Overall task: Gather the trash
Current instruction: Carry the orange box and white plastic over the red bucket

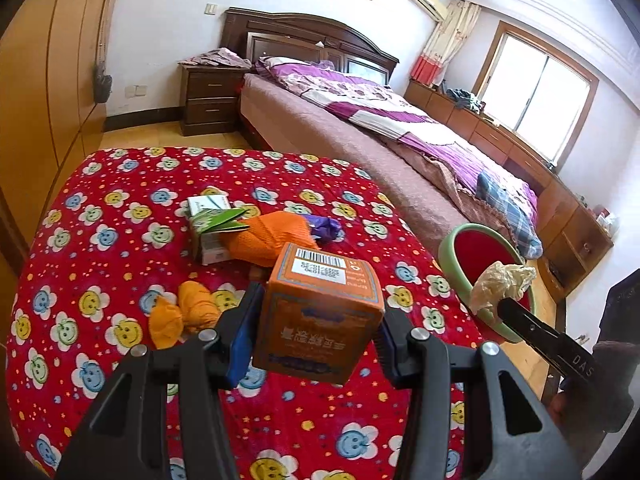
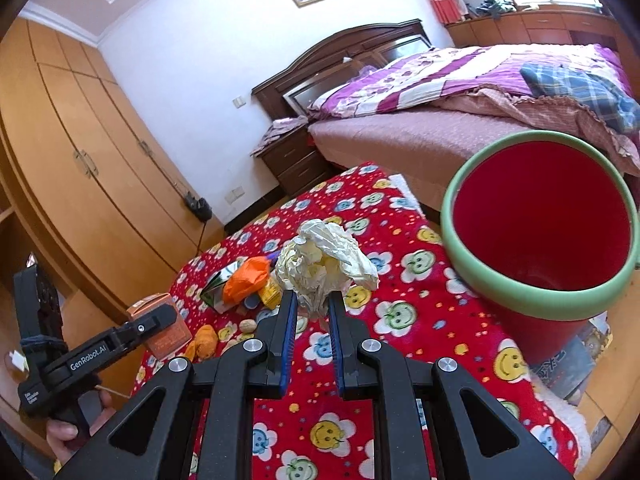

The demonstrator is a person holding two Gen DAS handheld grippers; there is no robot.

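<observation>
My left gripper (image 1: 316,320) is shut on an orange cardboard box (image 1: 320,312) and holds it above the red flowered table cover (image 1: 100,240). My right gripper (image 2: 313,304) is shut on a crumpled cream paper wad (image 2: 324,264), lifted above the table just left of the red bin with a green rim (image 2: 540,232). In the left wrist view the wad (image 1: 500,284) hangs at the bin's rim (image 1: 448,248). On the table lie a green-white carton (image 1: 208,224), an orange net bag (image 1: 272,236), a purple wrapper (image 1: 326,228) and orange peel pieces (image 1: 184,312).
A bed with a purple quilt (image 1: 400,120) runs along the table's far right side. A dark nightstand (image 1: 208,96) stands by the headboard. A wooden wardrobe (image 2: 80,160) fills the left wall. A walnut (image 2: 250,325) lies on the table.
</observation>
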